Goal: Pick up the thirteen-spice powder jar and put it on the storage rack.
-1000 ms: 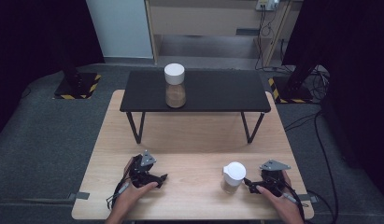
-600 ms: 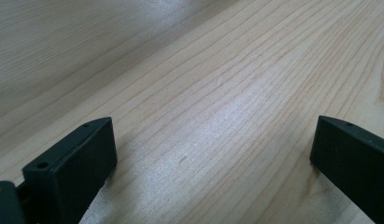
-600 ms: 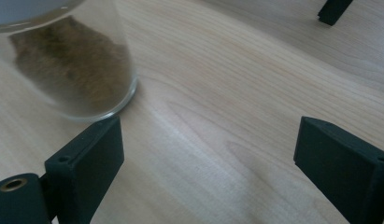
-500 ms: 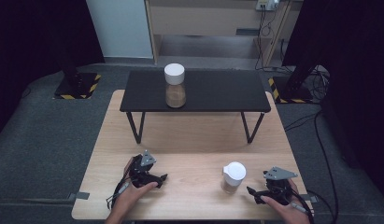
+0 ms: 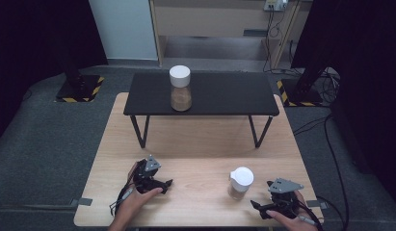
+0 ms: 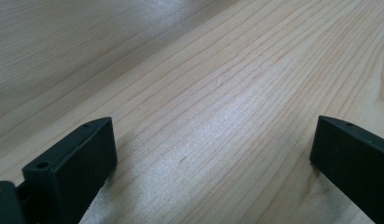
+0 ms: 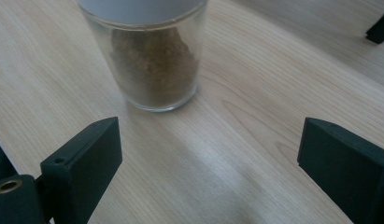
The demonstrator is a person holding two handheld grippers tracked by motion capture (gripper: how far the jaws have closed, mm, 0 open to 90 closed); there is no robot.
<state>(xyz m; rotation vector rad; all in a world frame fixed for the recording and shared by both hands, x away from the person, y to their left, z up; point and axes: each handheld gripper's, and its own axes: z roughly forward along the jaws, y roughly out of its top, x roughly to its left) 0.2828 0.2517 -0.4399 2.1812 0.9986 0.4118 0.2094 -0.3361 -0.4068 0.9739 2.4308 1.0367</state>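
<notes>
A glass jar point(image 5: 240, 183) with a white lid and brown powder stands upright on the wooden table point(image 5: 200, 144), near the front right. My right gripper point(image 5: 257, 205) sits just right of it and nearer the front edge. In the right gripper view its jaws stand wide open point(image 7: 210, 140) and have just been opening further, with nothing between them; the jar point(image 7: 152, 60) stands ahead of the tips. A second, similar jar point(image 5: 180, 89) stands on the low black table point(image 5: 234, 96). My left gripper point(image 5: 165, 183) rests open at the front left, its jaws point(image 6: 213, 140) over bare wood.
The low black table spans the back half of the wooden table on thin legs point(image 5: 138, 132). Cables point(image 5: 325, 144) run across the grey floor to the right. Yellow-and-black stand bases point(image 5: 80, 89) sit at both back corners.
My right gripper has pulled back from the near jar, toward the front edge and to the right, leaving the jar standing. The left gripper has stayed put.
</notes>
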